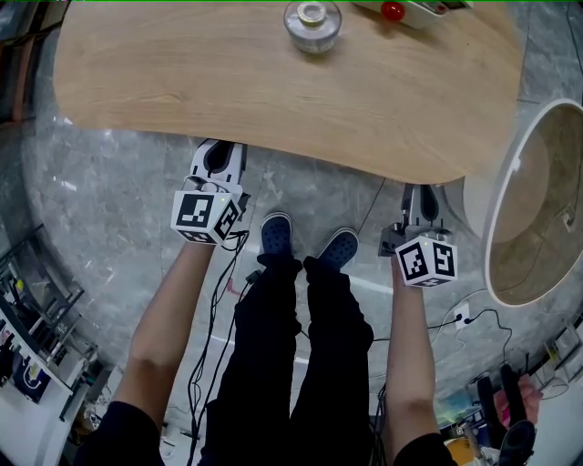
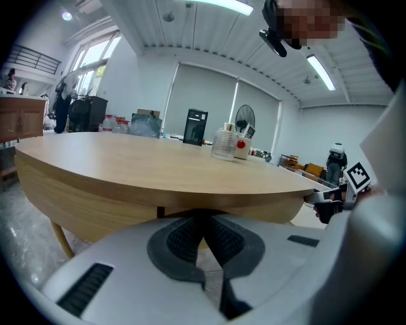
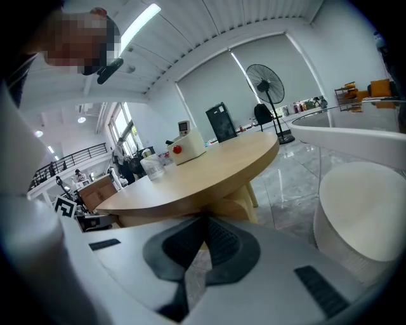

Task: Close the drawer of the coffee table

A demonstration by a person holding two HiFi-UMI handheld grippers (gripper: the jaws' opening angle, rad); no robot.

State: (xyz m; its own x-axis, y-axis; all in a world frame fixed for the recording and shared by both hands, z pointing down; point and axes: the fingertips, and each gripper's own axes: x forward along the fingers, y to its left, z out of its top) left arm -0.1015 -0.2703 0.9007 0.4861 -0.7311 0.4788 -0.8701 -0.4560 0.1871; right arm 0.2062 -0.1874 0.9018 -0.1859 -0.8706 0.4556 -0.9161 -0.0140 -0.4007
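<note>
I've got both tongs hanging low over the grey marble floor (image 1: 118,173), just shy of the near edge of the light wooden oval coffee table (image 1: 228,82). The left gripper (image 2: 203,221) has its dark pads pressed together, nothing caught between them. The right gripper (image 3: 204,219) is pinched closed too, and empty. The table fills the view ahead of both. I can't pick out its drawer under the top from here. On top sit a clear glass jar (image 1: 311,23) and a white box with a red button (image 1: 414,11), at the far side. A round white side table (image 1: 493,214) stands to the right.
</note>
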